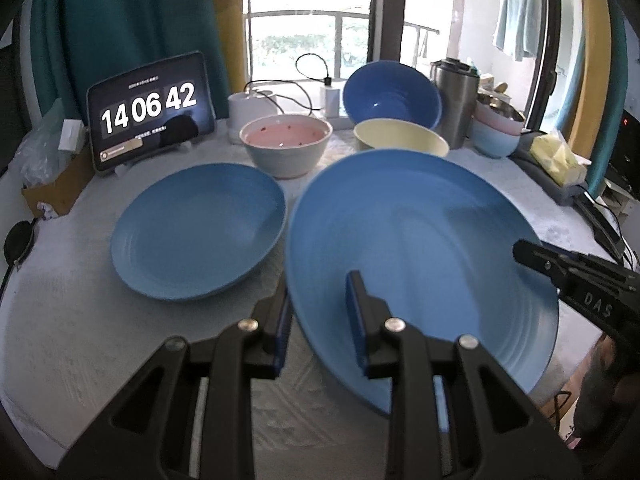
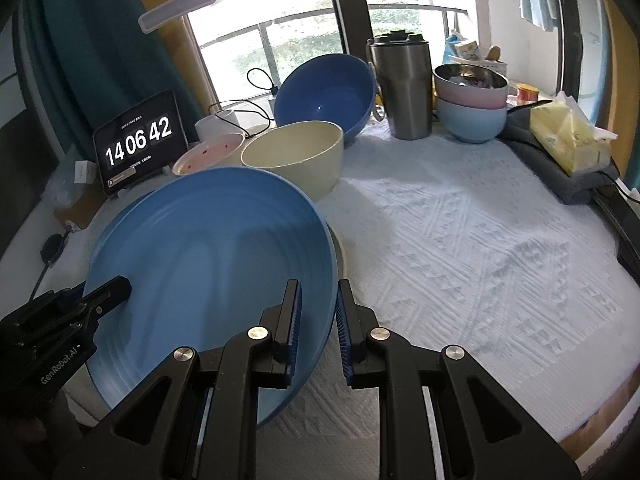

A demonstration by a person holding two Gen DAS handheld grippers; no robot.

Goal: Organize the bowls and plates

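The white cloth-covered table (image 2: 460, 240) holds a big blue plate (image 1: 420, 248), tilted up off it near the front. The left gripper (image 1: 320, 320) pinches the plate's left rim and the right gripper (image 2: 318, 320) pinches its right rim. A second blue plate (image 1: 196, 232) lies flat to the left, with a pink bowl (image 1: 286, 144) far behind.

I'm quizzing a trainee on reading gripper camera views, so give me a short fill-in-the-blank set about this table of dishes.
1. Both the left tongs and the right tongs grip the rim of one blue ____.
2. The second plate lies flat on the white ____.
3. The clock screen stands to the ____ of the pink bowl in the left view.
4. The dark blue bowl leans tilted behind the ____ bowl.

Missing words: plate; cloth; left; cream
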